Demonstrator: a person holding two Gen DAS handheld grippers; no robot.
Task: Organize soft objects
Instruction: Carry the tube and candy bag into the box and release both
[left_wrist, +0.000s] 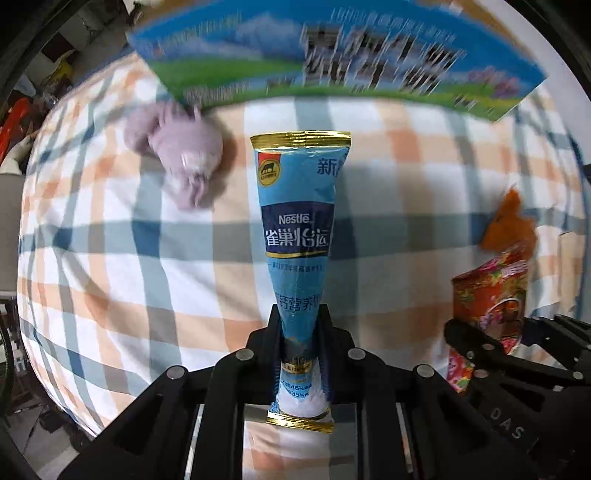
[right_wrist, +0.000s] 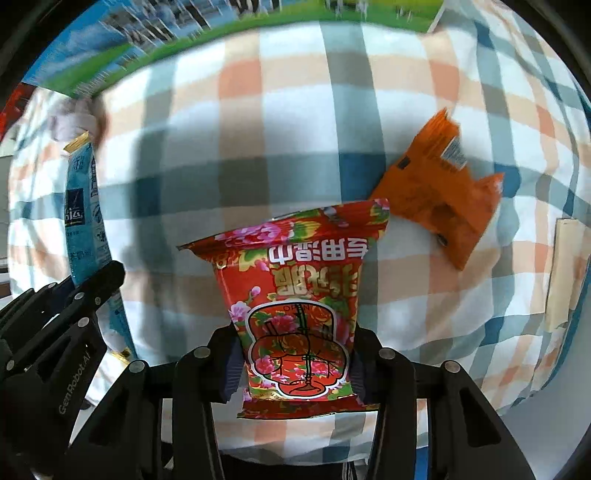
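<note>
Left gripper (left_wrist: 300, 325), jaws clamped on the lower part of a blue Nestlé sachet (left_wrist: 300, 229), which stands forward between them with its gold-edged top seal free; right gripper (right_wrist: 295, 354), jaws pinched on the lower half of a red floral snack packet (right_wrist: 295, 306), printed side up and reading upside down to that camera. Both items are carried clear above the checked cloth (left_wrist: 110, 266), the two tools side by side and close, each one's black linkage showing at the edge of the other's view. Still lying on the cloth: a lilac plush toy (left_wrist: 177, 155) to the left, just beside the near edge of a printed carton (left_wrist: 332, 55), and an orange packet (right_wrist: 439, 188) to the right, just beyond the red one. Judged step: transport of two picked soft items toward the carton, the likely container. The next move would call for raising both loads over the carton's wall before the jaws part; motion blur on the carton leaves its opening unconfirmed
</note>
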